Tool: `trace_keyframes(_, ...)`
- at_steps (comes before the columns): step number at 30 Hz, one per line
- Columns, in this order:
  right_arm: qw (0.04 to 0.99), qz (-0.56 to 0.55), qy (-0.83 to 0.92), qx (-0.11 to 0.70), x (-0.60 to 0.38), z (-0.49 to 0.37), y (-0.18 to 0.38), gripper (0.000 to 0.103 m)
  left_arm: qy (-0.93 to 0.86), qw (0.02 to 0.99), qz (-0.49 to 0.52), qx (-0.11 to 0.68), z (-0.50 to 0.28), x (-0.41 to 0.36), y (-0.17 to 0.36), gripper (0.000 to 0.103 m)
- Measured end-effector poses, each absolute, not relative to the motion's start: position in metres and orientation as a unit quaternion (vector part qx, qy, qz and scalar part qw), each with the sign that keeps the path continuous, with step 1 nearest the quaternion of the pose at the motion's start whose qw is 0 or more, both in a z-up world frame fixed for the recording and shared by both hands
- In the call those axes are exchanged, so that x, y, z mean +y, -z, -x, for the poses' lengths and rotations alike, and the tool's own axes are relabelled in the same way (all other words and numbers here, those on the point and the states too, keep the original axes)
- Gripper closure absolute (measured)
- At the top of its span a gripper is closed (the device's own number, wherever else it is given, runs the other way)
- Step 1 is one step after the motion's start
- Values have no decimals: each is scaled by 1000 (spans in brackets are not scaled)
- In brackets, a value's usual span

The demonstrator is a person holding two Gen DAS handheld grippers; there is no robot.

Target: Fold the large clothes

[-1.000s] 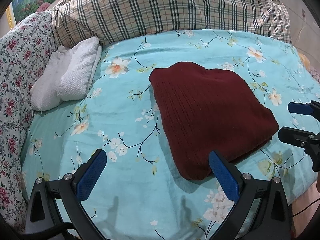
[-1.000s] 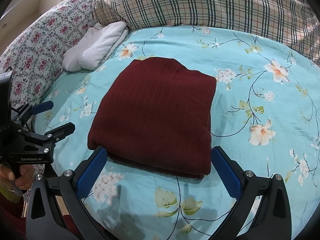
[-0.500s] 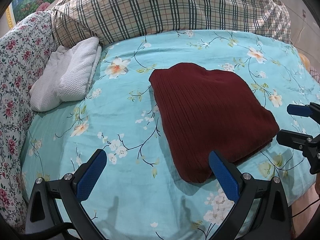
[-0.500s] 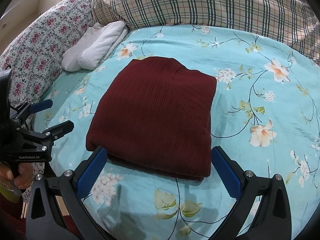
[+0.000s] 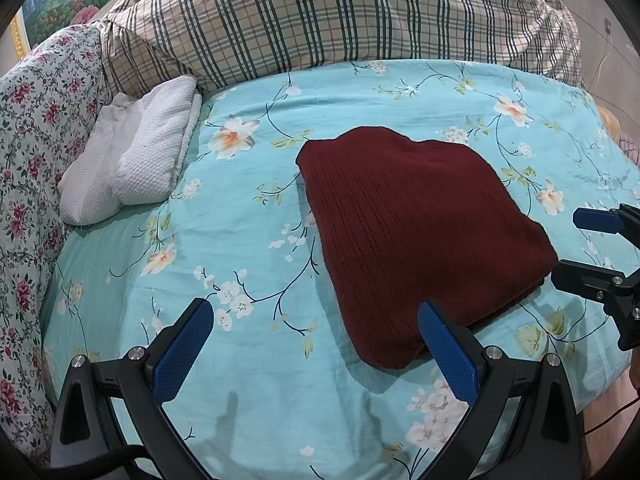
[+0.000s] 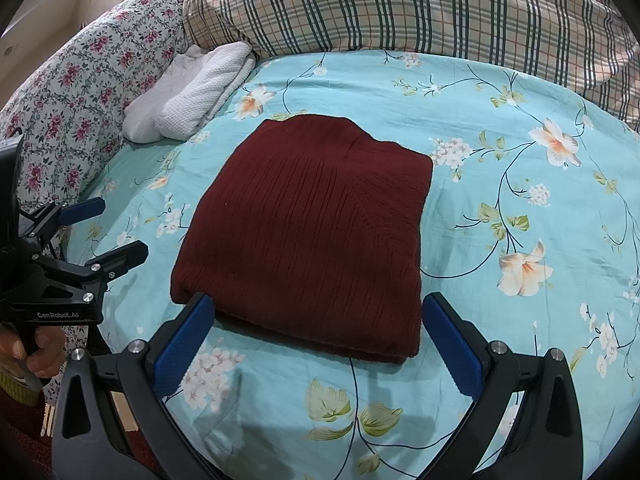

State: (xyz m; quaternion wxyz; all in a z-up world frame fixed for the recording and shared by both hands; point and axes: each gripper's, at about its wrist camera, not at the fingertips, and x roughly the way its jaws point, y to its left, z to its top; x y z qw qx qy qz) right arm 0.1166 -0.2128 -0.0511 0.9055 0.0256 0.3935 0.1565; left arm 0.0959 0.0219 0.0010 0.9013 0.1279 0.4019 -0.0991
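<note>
A dark red knitted sweater [image 5: 416, 232] [image 6: 316, 232] lies folded into a flat rectangle on the turquoise flowered bedsheet [image 5: 248, 264] [image 6: 500, 184]. My left gripper [image 5: 316, 320] hovers open over the sheet, just off the sweater's near left corner, holding nothing. My right gripper [image 6: 320, 312] is open too, its blue pads [image 6: 184, 340] flanking the sweater's near edge without closing on it. Each gripper shows in the other's view: the right gripper [image 5: 588, 248] at the right edge, the left gripper [image 6: 100, 228] at the left edge, held by a hand [image 6: 32, 348].
A folded white textured towel [image 5: 128, 168] [image 6: 196, 92] lies at the sheet's far left. A plaid quilt [image 5: 340, 20] [image 6: 420, 8] is piled along the back. A flowered pillow or headboard cover [image 5: 32, 128] [image 6: 80, 92] bounds the left side. The bed's edge runs near the bottom right.
Both grippers have stayed open and drifted only slightly; the sweater lies as it did.
</note>
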Motion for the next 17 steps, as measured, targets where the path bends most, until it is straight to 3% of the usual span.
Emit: trace_keyframes(17, 902, -35, -152, 401, -219, -127, 62, 0, 95, 900, -120, 407, -106, 20, 4, 1)
